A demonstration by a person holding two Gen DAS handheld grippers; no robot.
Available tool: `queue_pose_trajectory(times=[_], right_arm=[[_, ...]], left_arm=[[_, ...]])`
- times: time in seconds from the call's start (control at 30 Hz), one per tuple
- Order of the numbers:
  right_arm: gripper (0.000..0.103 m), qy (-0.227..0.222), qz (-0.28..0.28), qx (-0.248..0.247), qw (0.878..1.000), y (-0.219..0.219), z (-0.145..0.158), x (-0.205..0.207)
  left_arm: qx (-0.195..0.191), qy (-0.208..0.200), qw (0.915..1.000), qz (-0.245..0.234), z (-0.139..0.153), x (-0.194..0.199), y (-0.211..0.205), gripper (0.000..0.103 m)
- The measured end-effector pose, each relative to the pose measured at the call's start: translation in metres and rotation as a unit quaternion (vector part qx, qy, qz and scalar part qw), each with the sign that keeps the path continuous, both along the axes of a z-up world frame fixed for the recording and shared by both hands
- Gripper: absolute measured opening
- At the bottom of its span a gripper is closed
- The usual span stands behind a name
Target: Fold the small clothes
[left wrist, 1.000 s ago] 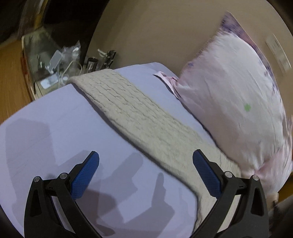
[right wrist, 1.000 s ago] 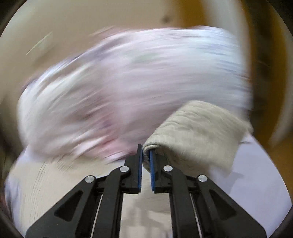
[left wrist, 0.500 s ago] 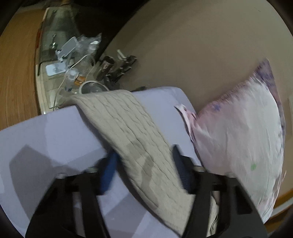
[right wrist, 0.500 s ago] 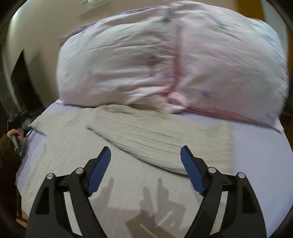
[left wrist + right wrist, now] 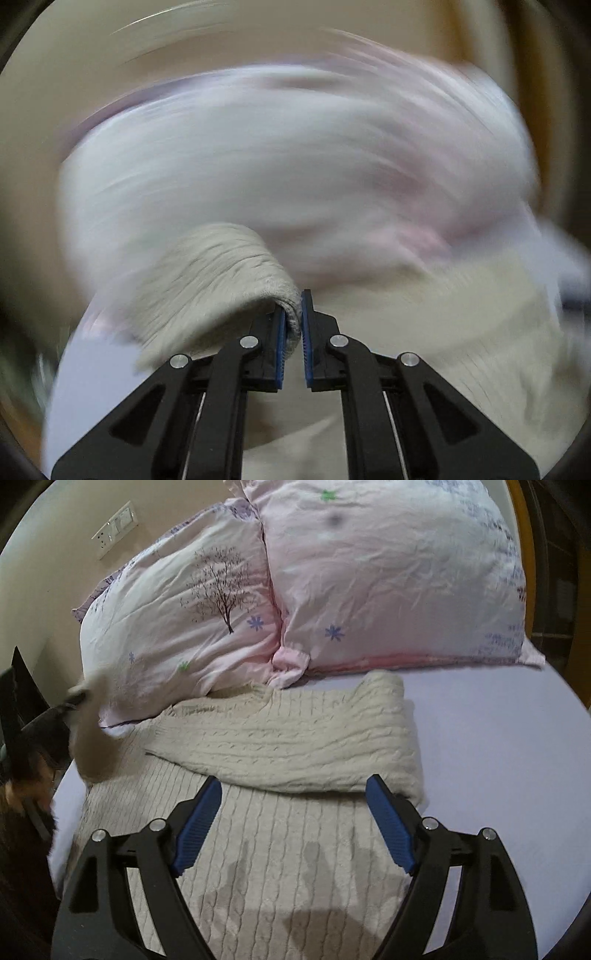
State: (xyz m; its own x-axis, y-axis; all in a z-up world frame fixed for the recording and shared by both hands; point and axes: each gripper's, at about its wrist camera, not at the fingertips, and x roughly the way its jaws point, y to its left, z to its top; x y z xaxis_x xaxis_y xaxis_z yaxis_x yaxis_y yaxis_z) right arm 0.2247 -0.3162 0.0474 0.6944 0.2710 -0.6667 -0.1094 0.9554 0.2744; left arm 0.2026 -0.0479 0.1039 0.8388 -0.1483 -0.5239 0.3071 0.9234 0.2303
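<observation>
1. Pinching the second sleeve [image 5: 221,280] now, my left gripper [image 5: 292,332] has its blue pads pressed onto the knit cuff edge; half a second ago those jaws stood spread over the flat sleeve.
2. Everything behind it in the left view smears (a fast swing, I judge), so the sleeve is up off the bed and travelling.
3. My right gripper [image 5: 295,827] is spread and empty, low in its frame over the sweater [image 5: 266,878]; a second ago it was clamped on cloth.
4. That first sleeve [image 5: 295,746] lies folded across the sweater's chest at frame centre, just below the pink pillows [image 5: 295,590], on the lilac sheet [image 5: 498,757].
5. At the left edge of the right view, the lifted sleeve shows as a pale blur.
6. One sleeve fold looks done; the other is under way.
</observation>
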Motion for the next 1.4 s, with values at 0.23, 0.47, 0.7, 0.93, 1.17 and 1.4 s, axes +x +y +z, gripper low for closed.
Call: queue_pose_trajectory(times=[0.23, 0.47, 0.7, 0.93, 1.17, 1.4], right_arm=[[0.080, 0.002, -0.032, 0.000, 0.999, -0.033, 0.004, -0.033], [0.065, 0.044, -0.015, 0.084, 0.995, -0.056, -0.013, -0.050], [0.058, 0.005, 0.120, 0.000, 0.993, 0.096, 0.025, 0.030], [0.007, 0.112, 0.066, -0.101, 0.986, 0.192, -0.031, 0.150], [0.019, 0.022, -0.091, 0.101, 0.990, 0.062, -0.014, 0.092], [0.060, 0.048, -0.178, 0.124, 0.975, -0.073, -0.029, -0.046]], left_arm=[[0.049, 0.053, 0.9944, -0.078, -0.039, -0.054, -0.043, 0.023], [-0.144, 0.128, 0.9803, 0.045, -0.022, -0.100, 0.107, 0.055], [-0.189, 0.139, 0.9690, 0.078, -0.051, -0.172, 0.118, 0.063], [-0.176, 0.151, 0.9658, 0.116, -0.074, -0.190, 0.109, 0.063], [-0.183, 0.162, 0.9629, 0.114, -0.090, -0.193, 0.116, 0.064], [-0.227, 0.159, 0.9541, 0.114, -0.088, -0.210, 0.133, 0.064]])
